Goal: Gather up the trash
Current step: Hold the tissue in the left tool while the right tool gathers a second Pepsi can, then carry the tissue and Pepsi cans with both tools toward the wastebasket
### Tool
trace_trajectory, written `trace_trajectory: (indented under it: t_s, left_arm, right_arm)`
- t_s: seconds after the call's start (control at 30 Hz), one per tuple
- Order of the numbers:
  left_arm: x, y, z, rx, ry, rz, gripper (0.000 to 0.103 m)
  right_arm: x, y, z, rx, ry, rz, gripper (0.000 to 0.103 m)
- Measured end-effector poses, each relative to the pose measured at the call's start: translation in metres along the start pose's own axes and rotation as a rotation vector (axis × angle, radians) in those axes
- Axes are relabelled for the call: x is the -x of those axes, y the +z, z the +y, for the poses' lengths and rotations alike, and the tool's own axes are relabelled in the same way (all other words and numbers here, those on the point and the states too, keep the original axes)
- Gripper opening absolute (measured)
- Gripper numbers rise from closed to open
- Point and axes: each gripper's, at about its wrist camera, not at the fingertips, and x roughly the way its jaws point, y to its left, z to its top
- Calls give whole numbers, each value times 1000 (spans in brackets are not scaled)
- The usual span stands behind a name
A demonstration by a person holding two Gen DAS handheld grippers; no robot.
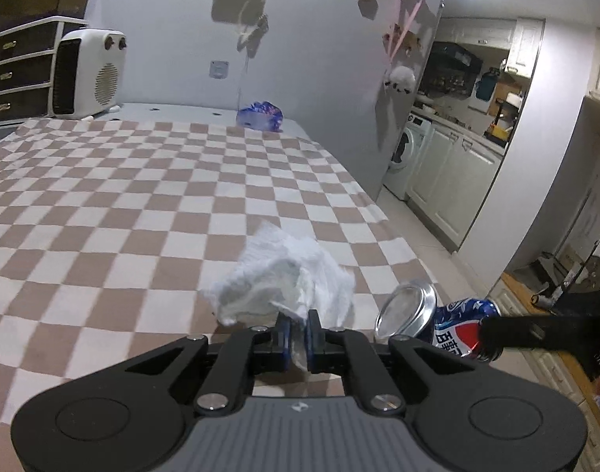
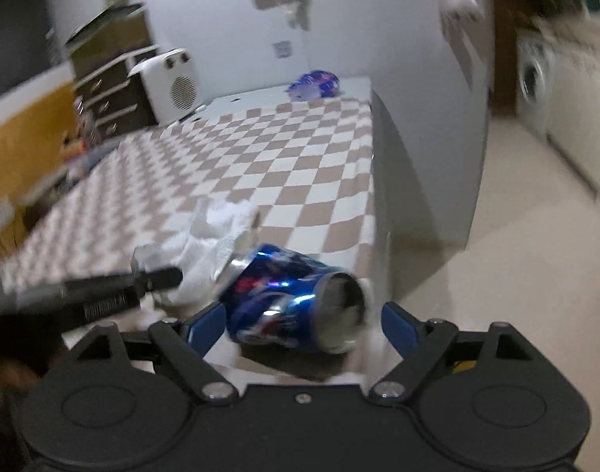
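Observation:
My left gripper (image 1: 298, 324) is shut on a crumpled white tissue (image 1: 288, 275) and holds it just above the checkered cloth (image 1: 142, 204). A blue Pepsi can (image 1: 445, 320) lies on its side at the table's near right corner. In the right wrist view my right gripper (image 2: 303, 322) is open, its blue pads on either side of the can (image 2: 288, 299), not closed on it. The tissue (image 2: 217, 236) and the left gripper's finger (image 2: 158, 277) show to the can's left. A blue crumpled wrapper (image 1: 260, 115) lies at the far edge of the table; it also shows in the right wrist view (image 2: 315, 82).
A white heater (image 1: 89, 72) stands at the table's far left, next to a dark drawer unit (image 1: 16, 70). The table's right edge drops to a tiled floor (image 2: 516, 236). A washing machine (image 1: 404, 153) and white cabinets (image 1: 453, 181) stand to the right.

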Motion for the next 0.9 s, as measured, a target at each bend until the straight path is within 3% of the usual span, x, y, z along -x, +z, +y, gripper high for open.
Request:
trace_trajectory:
  t_s: [0.13,0.2,0.23,0.3,0.33,0.5,0.67,0.73,0.83,0.9]
  left_arm:
    - [2,-1,5,-7,0,13,7]
    - [-1,-3,6,-17,6,33,15]
    - [-4,-4,7,-19,13,42,24]
    - [-6,-6,10,-9,30,39,72]
    - [-7,-7,11,-10,37,25,77]
    - [-11,-10,8,-36,22,9,81]
    - [-23,-12,-7,-133,65,-42,83]
    - [-31,-13,-10,-157,79,-21,83]
    - [-38,-11,-9,-151,92,11,71]
    - [-37,-11,-8,-144,106,5,44]
  right_arm:
    - [-18,10,19,-120,-99,-7,91]
    - [-28,13,28,-156,-149,-7,92]
    - [-35,15,33,-168,-174,-3,92]
    - [-45,16,43,-168,-232,-8,93]
    - [-50,15,48,-160,-265,-12,94]
    - [-63,13,51,-131,-352,-12,90]
    - [-57,10,40,-64,-262,-15,87]
    - [-52,7,37,-25,-222,-6,86]
    - [-43,4,31,-3,-181,9,84]
    - [-39,3,29,12,-161,20,83]
